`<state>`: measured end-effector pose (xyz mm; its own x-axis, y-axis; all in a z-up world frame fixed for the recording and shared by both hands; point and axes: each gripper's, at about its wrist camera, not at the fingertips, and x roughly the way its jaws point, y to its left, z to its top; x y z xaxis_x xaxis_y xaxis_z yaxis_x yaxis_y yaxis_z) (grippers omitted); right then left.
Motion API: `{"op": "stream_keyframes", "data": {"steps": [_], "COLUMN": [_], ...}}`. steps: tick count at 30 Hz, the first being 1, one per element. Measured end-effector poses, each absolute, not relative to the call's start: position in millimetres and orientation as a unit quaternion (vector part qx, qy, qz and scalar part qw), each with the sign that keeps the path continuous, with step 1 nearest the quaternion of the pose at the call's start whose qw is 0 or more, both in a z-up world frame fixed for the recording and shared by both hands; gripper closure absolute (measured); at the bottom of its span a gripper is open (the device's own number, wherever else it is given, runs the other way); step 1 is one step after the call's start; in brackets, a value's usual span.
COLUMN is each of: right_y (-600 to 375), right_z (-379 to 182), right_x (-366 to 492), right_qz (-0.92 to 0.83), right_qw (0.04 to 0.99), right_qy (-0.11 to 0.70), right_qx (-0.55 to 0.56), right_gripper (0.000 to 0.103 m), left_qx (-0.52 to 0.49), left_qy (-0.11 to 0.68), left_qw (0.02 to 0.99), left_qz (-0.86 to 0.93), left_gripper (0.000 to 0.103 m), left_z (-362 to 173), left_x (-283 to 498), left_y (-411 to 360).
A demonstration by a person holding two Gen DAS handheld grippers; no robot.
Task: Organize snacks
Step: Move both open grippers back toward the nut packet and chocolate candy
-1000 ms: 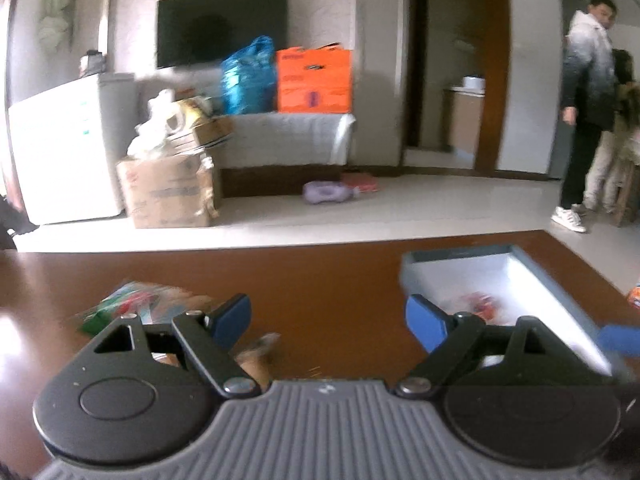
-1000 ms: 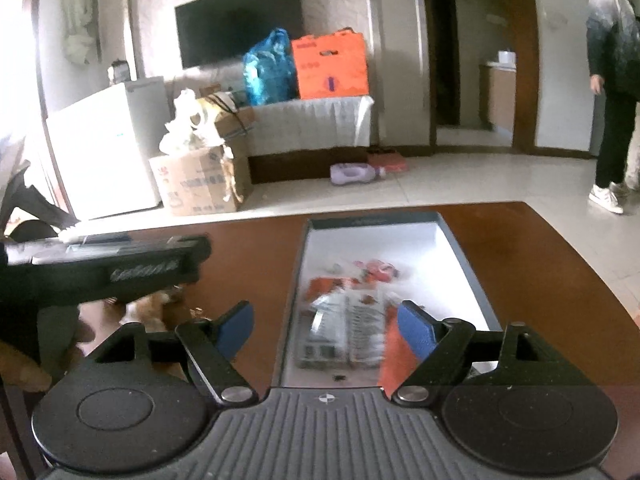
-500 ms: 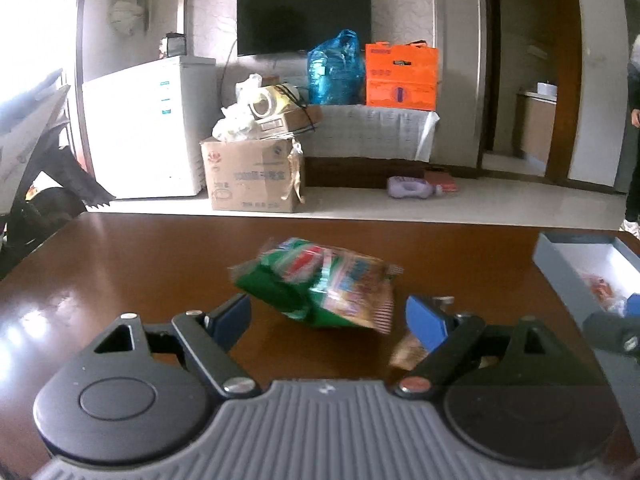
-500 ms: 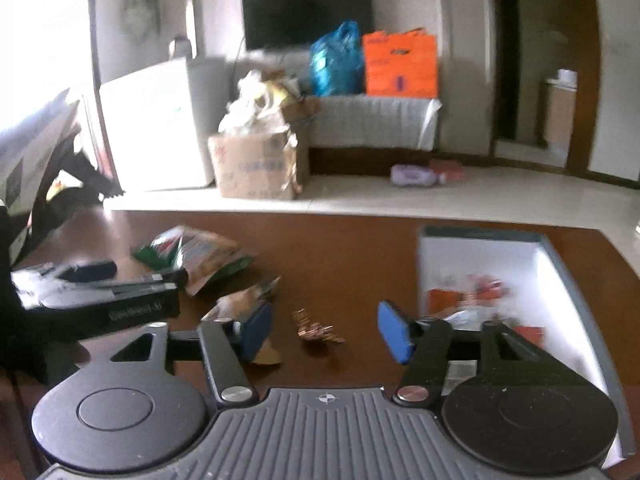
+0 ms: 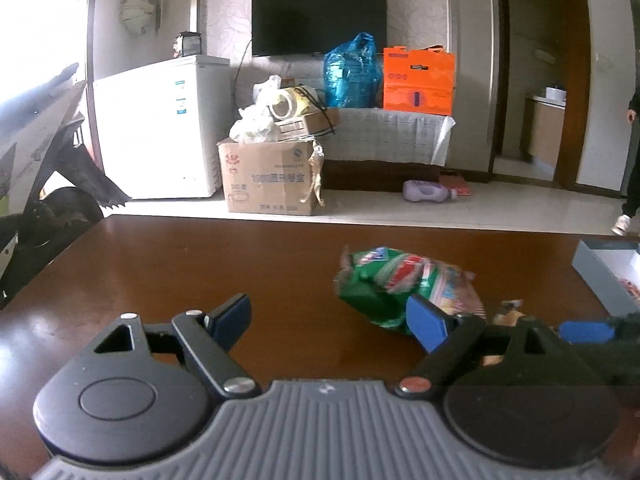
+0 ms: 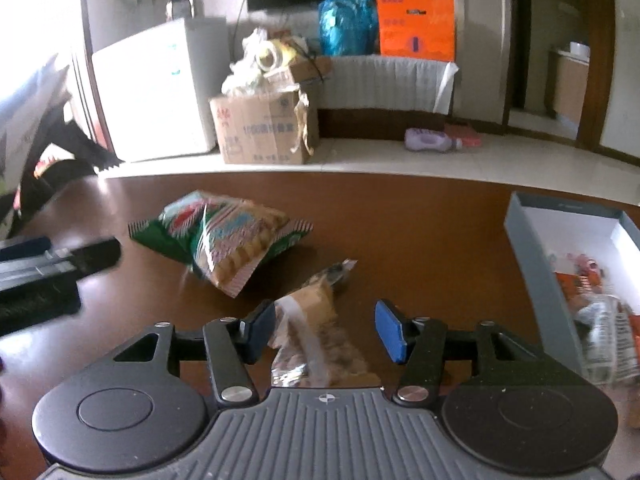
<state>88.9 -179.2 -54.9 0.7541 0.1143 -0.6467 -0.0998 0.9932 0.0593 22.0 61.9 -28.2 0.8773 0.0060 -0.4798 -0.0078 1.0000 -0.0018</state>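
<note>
Right tool (image 6: 325, 332) near snack-filled box (image 6: 528, 256)

Two loose snack packs: green (image 6: 224, 236), tan (image 6: 316, 332); one box (image 6: 532, 248); two grippers.

— What sort of place are you in?

— I'm in a home, in the living room. A dark television (image 5: 319, 20) hangs on the patterned wall ahead of me, with a white chest freezer (image 5: 160, 128) to its left.

— Anything else domestic?

— A cloth-covered bench (image 5: 390, 134) carries an orange bag (image 5: 418, 80) and a blue plastic bag (image 5: 352, 72). A stuffed cardboard box (image 5: 268, 176) sits on the tiled floor (image 5: 500, 210), and a doorway (image 5: 532, 80) opens onto a room with a cabinet.
</note>
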Motion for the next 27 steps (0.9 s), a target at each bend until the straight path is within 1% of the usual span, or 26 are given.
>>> {"op": "stream_keyframes", "data": {"steps": [1, 4, 13, 18, 22, 24, 27], "right_y": [-176, -167, -158, -174, -191, -197, -207], "right_z": [-57, -56, -40, -27, -23, -27, -38], "right_x": [88, 82, 45, 41, 46, 52, 62], "right_qz": [0.069, 0.105, 0.242, 0.203, 0.097, 0.053, 0.026], "right_qw": [0.934, 0.929, 0.892, 0.912, 0.939, 0.942, 0.939], "right_qy": [0.351, 0.355, 0.382, 0.357, 0.33, 0.33, 0.341], "right_qx": [0.006, -0.008, -0.007, 0.003, -0.013, -0.031, -0.038], "right_gripper": [0.047, 0.054, 0.054, 0.054, 0.05, 0.047, 0.047], "left_qx": [-0.005, -0.019, -0.029, -0.027, -0.021, -0.021, -0.028], "left_qy": [0.248, 0.251, 0.236, 0.238, 0.237, 0.241, 0.255], "left_qw": [0.969, 0.968, 0.971, 0.971, 0.971, 0.97, 0.964], "left_qz": [0.007, 0.013, 0.009, 0.013, 0.008, -0.014, -0.066], "left_gripper": [0.017, 0.017, 0.017, 0.017, 0.017, 0.017, 0.017], "left_z": [-28, -26, -17, -18, -21, -28, -35], "left_x": [23, 25, 23, 23, 25, 28, 27], "left_y": [65, 73, 72, 69, 65, 58, 41]}}
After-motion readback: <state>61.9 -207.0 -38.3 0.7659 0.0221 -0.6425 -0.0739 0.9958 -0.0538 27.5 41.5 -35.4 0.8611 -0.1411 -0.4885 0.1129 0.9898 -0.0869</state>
